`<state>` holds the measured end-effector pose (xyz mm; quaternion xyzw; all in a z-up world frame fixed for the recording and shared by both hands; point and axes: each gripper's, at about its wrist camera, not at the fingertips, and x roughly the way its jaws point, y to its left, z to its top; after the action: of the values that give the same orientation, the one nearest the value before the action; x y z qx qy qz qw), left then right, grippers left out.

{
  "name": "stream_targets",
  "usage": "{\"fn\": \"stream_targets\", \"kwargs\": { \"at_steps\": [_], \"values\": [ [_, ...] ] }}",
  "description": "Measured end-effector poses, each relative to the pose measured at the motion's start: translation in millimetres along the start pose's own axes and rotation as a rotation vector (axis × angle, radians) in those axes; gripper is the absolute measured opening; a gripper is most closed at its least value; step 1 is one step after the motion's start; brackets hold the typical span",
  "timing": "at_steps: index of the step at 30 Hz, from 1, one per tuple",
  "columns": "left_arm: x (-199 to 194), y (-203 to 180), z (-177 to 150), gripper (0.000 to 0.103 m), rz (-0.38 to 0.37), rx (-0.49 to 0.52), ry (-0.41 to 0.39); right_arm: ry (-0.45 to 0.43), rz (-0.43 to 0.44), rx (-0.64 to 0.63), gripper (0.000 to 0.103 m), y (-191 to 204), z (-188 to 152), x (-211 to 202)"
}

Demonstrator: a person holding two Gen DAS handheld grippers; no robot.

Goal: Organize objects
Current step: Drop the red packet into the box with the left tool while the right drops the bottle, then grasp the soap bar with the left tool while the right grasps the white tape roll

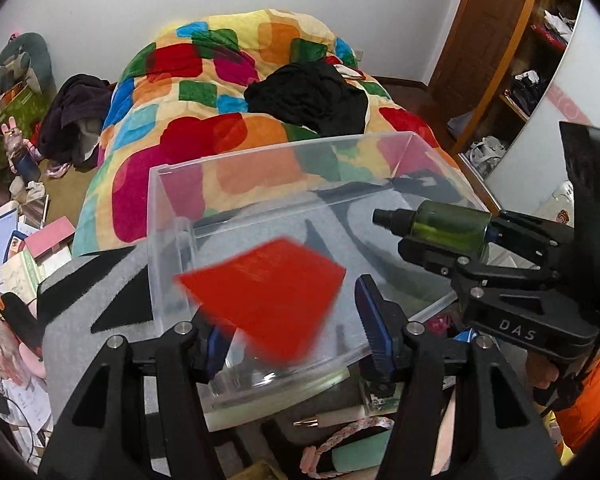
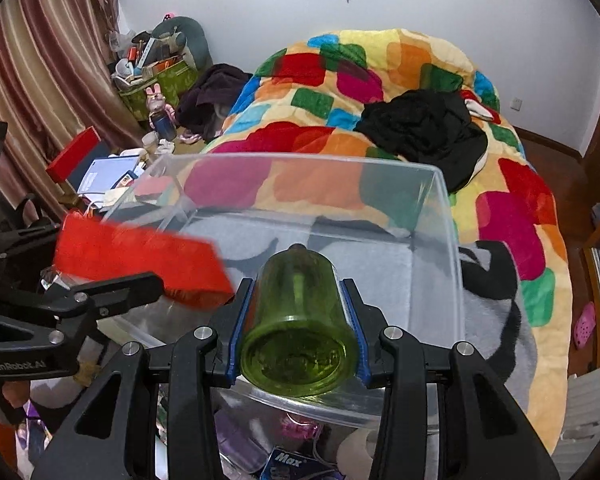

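Note:
A clear plastic box [image 1: 280,148] [image 2: 300,158] stands on a grey and black blanket at the bed's near end. A flat red packet [image 1: 268,296] [image 2: 140,258] shows motion-blurred over the box's near left corner, between the fingers of my left gripper [image 1: 292,326], whose blue pads [image 1: 374,320] stand apart from it. My right gripper [image 2: 296,292] [image 1: 440,240] is shut on a translucent green spray bottle [image 2: 300,328] [image 1: 448,226]. The bottle lies sideways over the box's near right edge, its black nozzle pointing into the box.
A colourful patchwork quilt [image 1: 228,92] with a black garment [image 1: 312,96] covers the bed beyond the box. Books, papers and boxes [image 1: 32,248] crowd the left side. A wooden wardrobe [image 1: 500,60] stands right. A pen, a braided cord [image 1: 340,436] and small packets lie below the box's near edge.

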<state>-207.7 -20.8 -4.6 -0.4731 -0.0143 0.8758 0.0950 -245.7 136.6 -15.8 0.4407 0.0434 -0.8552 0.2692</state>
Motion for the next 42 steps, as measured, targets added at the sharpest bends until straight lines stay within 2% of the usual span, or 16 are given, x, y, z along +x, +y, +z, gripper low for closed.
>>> {"fn": "stream_targets", "kwargs": {
  "at_steps": [8, 14, 19, 23, 29, 34, 38, 42],
  "values": [
    [-16, 2, -8, 0.063, -0.015, -0.020, -0.044, -0.015, 0.003, -0.029, 0.040, 4, -8, -14],
    [-47, -1, -23, 0.075, 0.033, -0.011, -0.133, -0.059, 0.001, -0.039, 0.053, 4, -16, -40],
    [-70, 0, -40, 0.088, 0.074, -0.015, -0.199, -0.136, -0.040, -0.033, 0.071, 4, -24, -69],
    [-81, 2, -57, 0.091, 0.119, -0.026, -0.230, -0.179, -0.060, -0.013, 0.081, 1, -30, -87],
    [-86, 9, -84, 0.094, 0.151, -0.062, -0.229, -0.192, -0.093, 0.004, 0.081, -7, -46, -98],
    [-79, 16, -109, 0.094, 0.195, -0.064, -0.201, -0.167, -0.136, 0.059, 0.083, -24, -64, -90],
    [-65, 28, -128, 0.094, 0.178, -0.111, -0.137, -0.114, -0.138, 0.105, 0.083, -37, -78, -73],
    [-55, 38, -138, 0.094, 0.124, -0.169, -0.089, -0.101, -0.152, 0.127, 0.083, -44, -87, -64]
  ]
}}
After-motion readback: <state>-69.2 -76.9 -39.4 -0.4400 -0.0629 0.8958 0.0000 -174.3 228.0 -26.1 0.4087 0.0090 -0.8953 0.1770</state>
